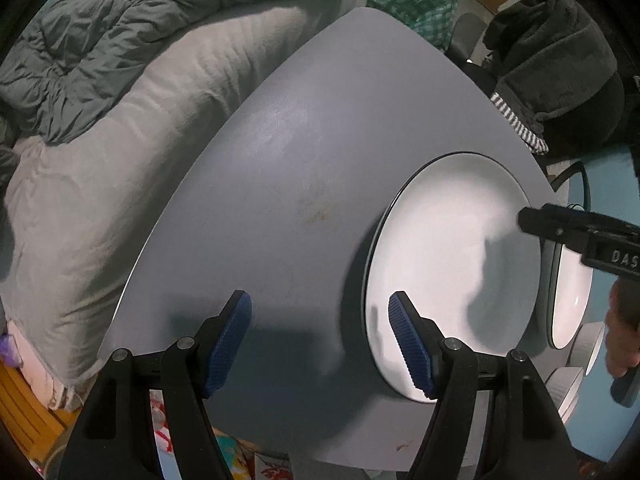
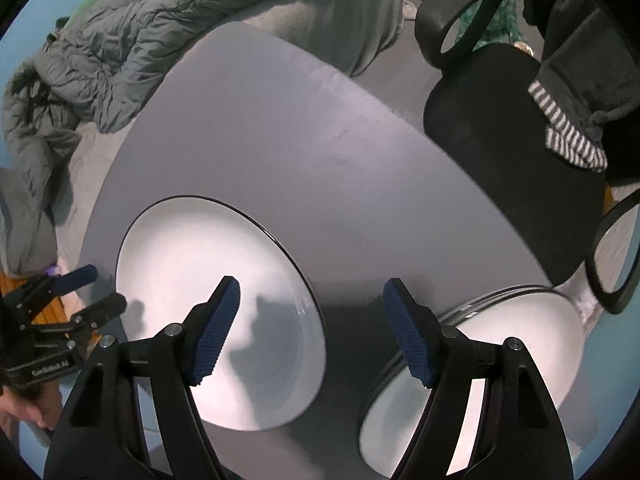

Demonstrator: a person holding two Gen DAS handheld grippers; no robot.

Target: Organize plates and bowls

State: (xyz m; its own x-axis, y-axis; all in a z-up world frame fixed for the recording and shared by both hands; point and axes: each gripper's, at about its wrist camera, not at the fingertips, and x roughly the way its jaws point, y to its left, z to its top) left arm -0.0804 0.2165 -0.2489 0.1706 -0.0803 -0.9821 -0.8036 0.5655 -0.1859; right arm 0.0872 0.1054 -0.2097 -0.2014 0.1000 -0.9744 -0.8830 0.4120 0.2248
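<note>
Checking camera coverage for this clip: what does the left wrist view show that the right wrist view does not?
Only the left wrist view shows small white bowls past the table's right edge, and the right gripper from outside. Only the right wrist view shows the black chair seat and the left gripper from outside. Both share the grey table, the big white plate, a second plate, and the rumpled bedding.

1. A grey round-cornered bench point(image 1: 280, 184) fills the middle of a cluttered room.
2. A bed point(image 1: 132, 132) with a pale sheet lies along its left, a rumpled grey-green duvet point(image 1: 120, 20) heaped on top.
3. A black office chair point(image 2: 500, 152) draped with dark clothing point(image 2: 580, 40) stands far right.
</note>
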